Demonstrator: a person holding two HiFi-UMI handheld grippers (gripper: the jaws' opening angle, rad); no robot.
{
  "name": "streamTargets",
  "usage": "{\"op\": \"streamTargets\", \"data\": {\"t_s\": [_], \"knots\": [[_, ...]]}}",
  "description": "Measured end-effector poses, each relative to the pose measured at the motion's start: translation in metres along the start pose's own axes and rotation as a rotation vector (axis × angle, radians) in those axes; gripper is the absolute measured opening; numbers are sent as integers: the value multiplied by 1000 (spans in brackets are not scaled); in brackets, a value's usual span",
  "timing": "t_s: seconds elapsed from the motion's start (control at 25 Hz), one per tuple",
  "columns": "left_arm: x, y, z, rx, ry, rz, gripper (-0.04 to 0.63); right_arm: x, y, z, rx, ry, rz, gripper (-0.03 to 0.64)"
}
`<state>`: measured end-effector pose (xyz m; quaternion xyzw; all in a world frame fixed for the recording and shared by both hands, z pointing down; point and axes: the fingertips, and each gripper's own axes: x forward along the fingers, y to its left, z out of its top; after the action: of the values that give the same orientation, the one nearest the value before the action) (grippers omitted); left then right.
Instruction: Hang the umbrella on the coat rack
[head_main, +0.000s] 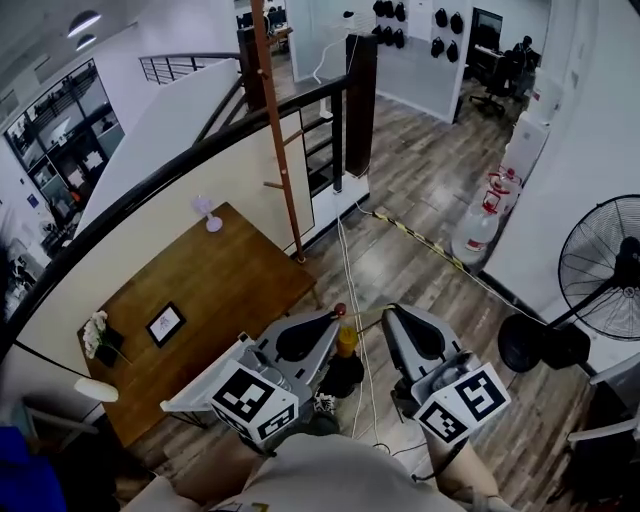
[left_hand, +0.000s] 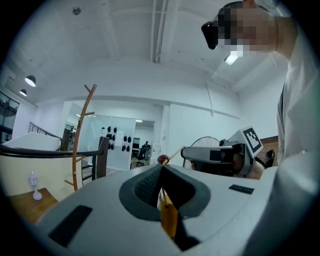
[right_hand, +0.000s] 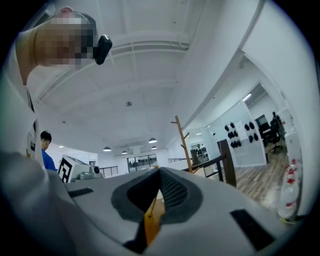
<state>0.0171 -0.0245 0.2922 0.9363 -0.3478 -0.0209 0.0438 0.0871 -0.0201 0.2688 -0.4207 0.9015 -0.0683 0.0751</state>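
**Head view.** Your left gripper and right gripper stand close side by side, well apart from the slim wooden coat rack with short pegs. Between them, over the floor, hangs the folded umbrella with a yellow handle. The dark bundle beneath the handle is judged to be its canopy.

**Left gripper view.** The fingers are drawn together, with a yellow piece of the umbrella and a thin cord pinched in their seam. A dark red knob on a tan stem shows just past the tips.

**Right gripper view.** These fingers are likewise closed on a yellow piece of the umbrella. The coat rack stands ahead.

**Assessment.** The umbrella looks light. Its handle is stiff and smooth, so it is likely to slip, while the canopy is soft and apt to swing. Hold it high on the handle or by the cord, leaving the cord's loop free for a peg.
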Motion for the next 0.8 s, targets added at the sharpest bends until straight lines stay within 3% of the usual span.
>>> {"op": "streamTargets", "data": {"t_s": [0.52, 0.8], "knots": [[75, 159, 27, -11, -57, -50, 3, 165, -68, 16, -33, -25, -31, 3], [102, 213, 36, -30, -70, -49, 3, 223, -94, 19, -46, -15, -27, 3]]}}
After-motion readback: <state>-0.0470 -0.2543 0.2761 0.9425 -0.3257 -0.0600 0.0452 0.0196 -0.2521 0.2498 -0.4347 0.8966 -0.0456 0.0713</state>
